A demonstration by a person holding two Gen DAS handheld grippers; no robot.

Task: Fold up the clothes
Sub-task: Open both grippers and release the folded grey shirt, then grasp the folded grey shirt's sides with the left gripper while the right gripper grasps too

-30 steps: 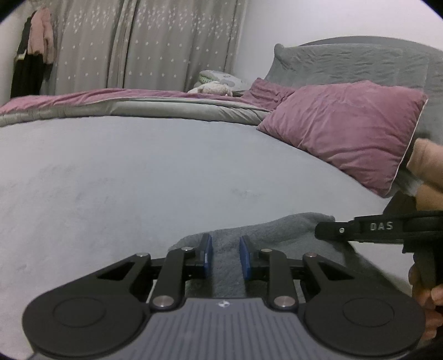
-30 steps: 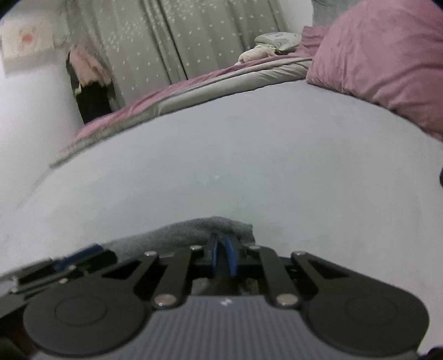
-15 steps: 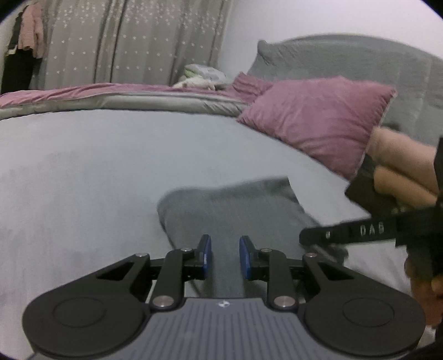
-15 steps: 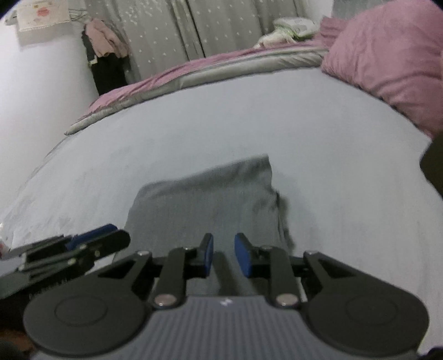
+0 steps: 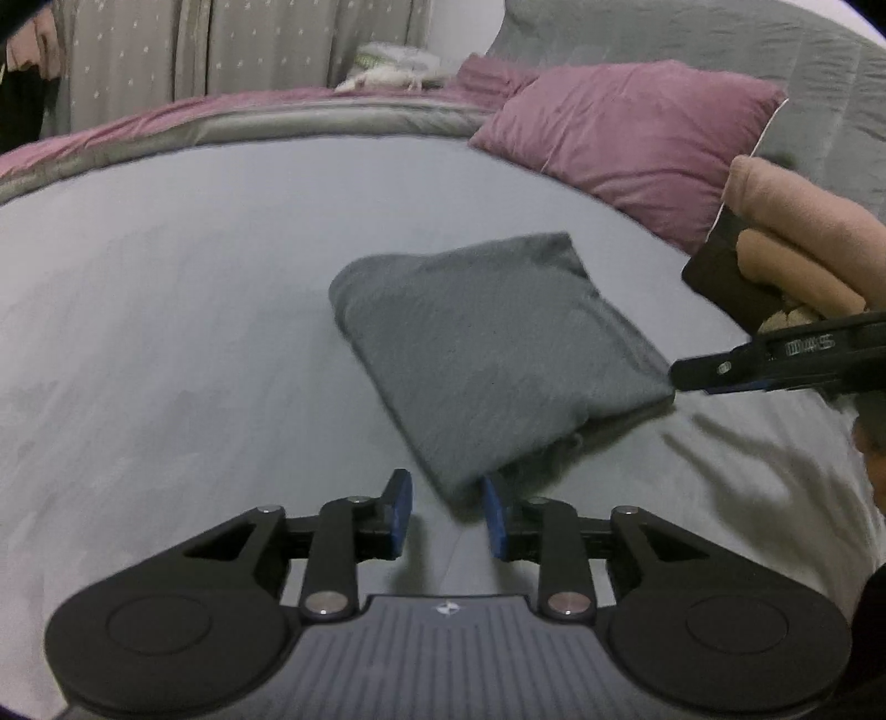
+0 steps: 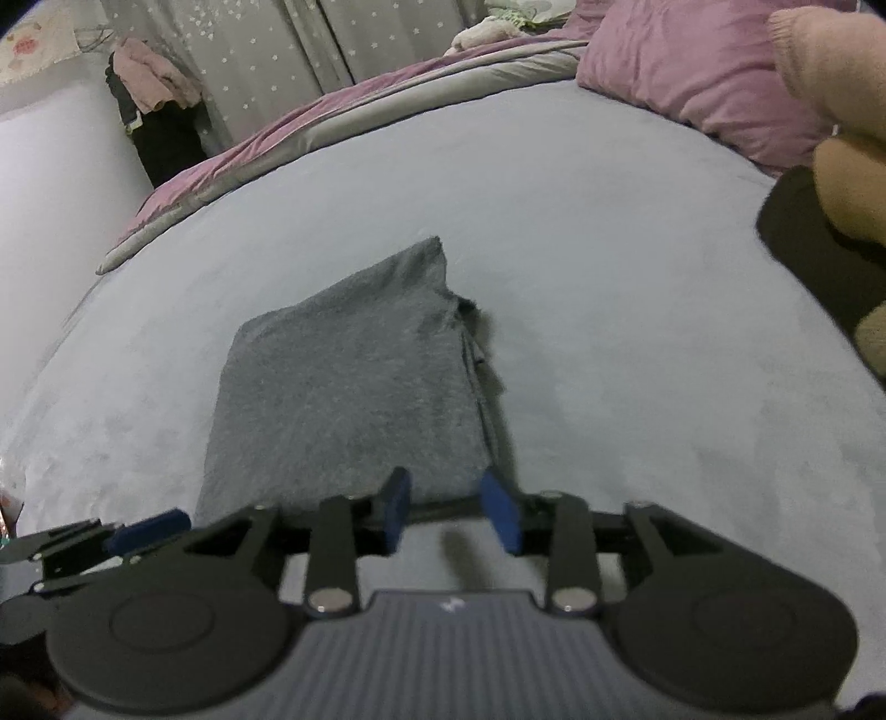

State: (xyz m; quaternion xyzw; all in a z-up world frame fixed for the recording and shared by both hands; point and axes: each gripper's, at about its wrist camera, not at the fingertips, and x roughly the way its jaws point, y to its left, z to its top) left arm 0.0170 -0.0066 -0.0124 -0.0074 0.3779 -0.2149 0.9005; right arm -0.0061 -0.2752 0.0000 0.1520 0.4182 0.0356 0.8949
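The left tool point(image 5: 441, 515) is released, its blue pads point(image 5: 400, 512) spread apart and holding nothing, with the near corner of a folded grey garment point(image 5: 487, 354) lying just in front of the gap. The right tool point(image 6: 446, 512) is likewise released and empty, its pads parted at the garment's near edge. A small pale emblem sits on each tool's ribbed grey body, too small to read. From the left view, the right tool reaches in from the side beside the garment's right corner; white lettering on its black arm point(image 5: 808, 346) is blurred beyond reading. The garment rests as a neat rectangle in the middle of the pale grey bed point(image 5: 166, 310). A mauve pillow point(image 5: 631, 133) lies beyond it near the grey headboard point(image 5: 720, 44). Star-patterned curtains point(image 6: 288, 55) hang behind, clothes point(image 6: 155, 83) heaped beside them.
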